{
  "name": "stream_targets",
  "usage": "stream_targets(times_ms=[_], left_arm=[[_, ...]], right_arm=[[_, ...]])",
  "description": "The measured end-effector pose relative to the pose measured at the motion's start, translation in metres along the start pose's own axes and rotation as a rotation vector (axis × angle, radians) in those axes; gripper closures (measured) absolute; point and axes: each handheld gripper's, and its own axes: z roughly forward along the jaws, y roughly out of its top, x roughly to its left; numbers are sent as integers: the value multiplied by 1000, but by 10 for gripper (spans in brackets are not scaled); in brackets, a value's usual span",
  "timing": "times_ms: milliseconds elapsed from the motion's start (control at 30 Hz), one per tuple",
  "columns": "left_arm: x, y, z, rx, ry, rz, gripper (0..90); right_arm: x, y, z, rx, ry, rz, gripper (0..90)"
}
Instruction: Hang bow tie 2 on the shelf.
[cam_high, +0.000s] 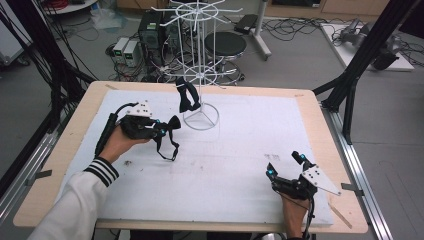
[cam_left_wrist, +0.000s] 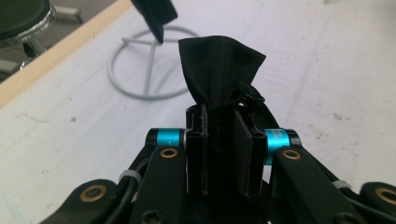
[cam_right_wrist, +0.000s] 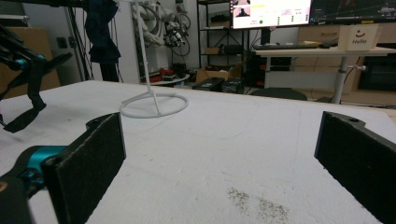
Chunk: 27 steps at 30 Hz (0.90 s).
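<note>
While the table (cam_high: 310, 130) under its white sheet gives plenty of room, the step in hand looks to be hanging a black bow tie on the white wire rack (cam_high: 199, 60), which stands at the far middle on a ring base. One black bow tie (cam_high: 187, 95) already hangs from a lower peg of that rack, so a free peg beside it is the better target, and I judge the approach should come from the side where nothing dangles.

Left of the rack's base, the left tongs (cam_high: 161, 129) are clamped on the second bow tie (cam_high: 173, 123), held above the table with its strap (cam_high: 168, 148) looping down below. In the left gripper view the cloth (cam_left_wrist: 219, 74) fans up out of the closed jaws, pinched near its knot. Since the strap trails low, lifting high enough for the loop to clear the table and the base before moving in seems wise.

Near the front right, the right tongs (cam_high: 285, 165) stand wide apart and hold nothing; they could spread the strap loop so it slips over a peg
</note>
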Motion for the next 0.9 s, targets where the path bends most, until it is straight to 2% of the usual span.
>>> stream_targets(times_ms=[67, 100, 133, 300, 467, 500, 667, 800, 900], left_arm=[[-3, 2, -3, -11, -4, 14, 764], [-3, 2, -3, -11, -4, 14, 763], [-8, 4, -4, -34, -9, 11, 763], [-14, 6, -6, -58, -18, 19, 763], [-23, 12, -10, -87, -19, 38, 763], [-23, 12, -10, -87, -19, 38, 763], [-33, 20, -17, -148, -7, 44, 763], [-39, 28, -19, -162, -5, 68, 763], [-41, 32, -20, -174, -2, 72, 764]], right_arm=[[0, 0, 0, 0, 0, 0, 10], [0, 0, 0, 0, 0, 0, 10], [0, 0, 0, 0, -1, 2, 10], [0, 0, 0, 1, -1, 2, 10], [0, 0, 0, 1, -1, 2, 10], [0, 0, 0, 1, -1, 2, 10], [0, 0, 0, 2, -2, -1, 10], [0, 0, 0, -1, -3, -3, 11], [0, 0, 0, 1, -3, -1, 10]])
